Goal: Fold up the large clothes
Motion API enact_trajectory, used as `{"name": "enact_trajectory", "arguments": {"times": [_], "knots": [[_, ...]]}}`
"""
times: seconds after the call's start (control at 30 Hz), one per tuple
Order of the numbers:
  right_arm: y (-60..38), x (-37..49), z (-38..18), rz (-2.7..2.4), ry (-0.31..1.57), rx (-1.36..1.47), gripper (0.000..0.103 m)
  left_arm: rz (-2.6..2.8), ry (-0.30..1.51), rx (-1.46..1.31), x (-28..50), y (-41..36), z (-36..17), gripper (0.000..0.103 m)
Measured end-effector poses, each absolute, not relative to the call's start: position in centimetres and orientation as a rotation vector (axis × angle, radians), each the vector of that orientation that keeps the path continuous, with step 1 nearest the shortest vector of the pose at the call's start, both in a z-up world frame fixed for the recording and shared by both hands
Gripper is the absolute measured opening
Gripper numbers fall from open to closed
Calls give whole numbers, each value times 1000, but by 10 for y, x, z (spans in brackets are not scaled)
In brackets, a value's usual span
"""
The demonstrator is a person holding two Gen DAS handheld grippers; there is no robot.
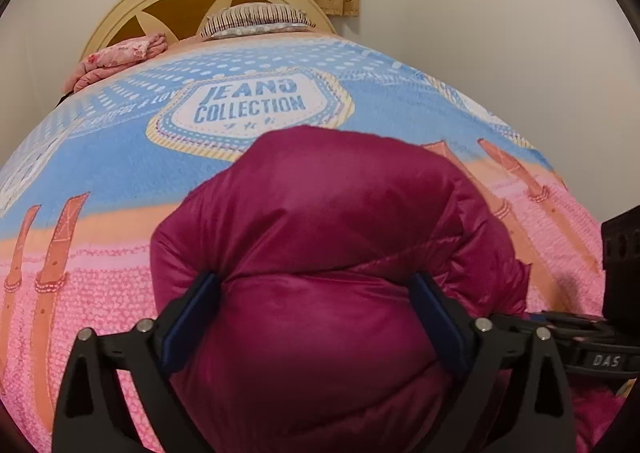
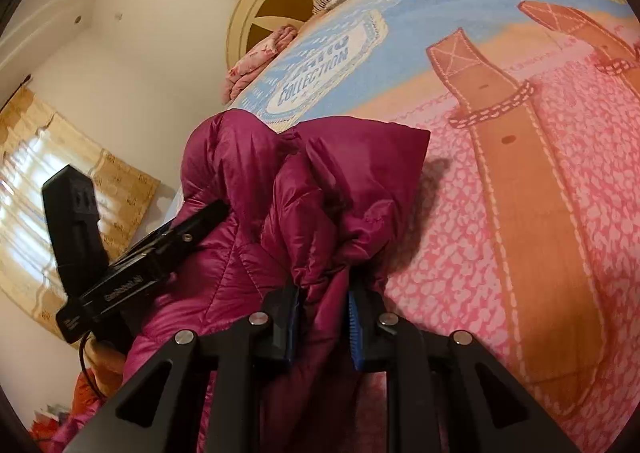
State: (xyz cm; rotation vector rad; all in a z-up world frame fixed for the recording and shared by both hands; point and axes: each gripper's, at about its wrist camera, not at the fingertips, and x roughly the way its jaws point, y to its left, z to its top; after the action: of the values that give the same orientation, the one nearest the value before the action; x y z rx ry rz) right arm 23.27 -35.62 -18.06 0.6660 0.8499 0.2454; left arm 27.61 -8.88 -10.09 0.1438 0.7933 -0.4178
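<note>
Now you're mid-fold on the magenta puffer jacket (image 1: 320, 237) heaped on the bed (image 1: 100, 253): your right gripper (image 2: 322, 323) has its jaws pinching a gathered edge, your left gripper (image 1: 316, 317) stands spread around the bulk, so regrip before flattening.

Bed (image 1: 120, 181) carries magenta jacket (image 1: 320, 233), pink bundle (image 1: 116, 61) — perhaps blankets — pillow (image 1: 256, 19).
</note>
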Motion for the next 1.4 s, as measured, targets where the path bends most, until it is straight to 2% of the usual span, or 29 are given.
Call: {"name": "enact_trajectory", "arguments": {"times": [0.37,0.47,0.6,0.7,1.1,1.27,1.4], "knots": [[-357,235,-175,185,864,690,17,-316,794,277,282,-114,-118,103],[-355,218,-150,94,867,637,21,-302,780,300,279,-115,-117,103],[-336,165,-88,121,741,484,21,-294,775,307,279,-116,-117,103],[-316,139,-68,245,706,475,21,-286,770,319,278,-117,-117,103],[-304,114,-157,246,920,561,18,-274,753,346,275,-120,-116,103],[-313,113,-169,278,895,583,13,-266,746,355,274,-122,-116,103],[-323,109,-166,283,916,639,13,-290,766,336,275,-118,-113,103]]}}
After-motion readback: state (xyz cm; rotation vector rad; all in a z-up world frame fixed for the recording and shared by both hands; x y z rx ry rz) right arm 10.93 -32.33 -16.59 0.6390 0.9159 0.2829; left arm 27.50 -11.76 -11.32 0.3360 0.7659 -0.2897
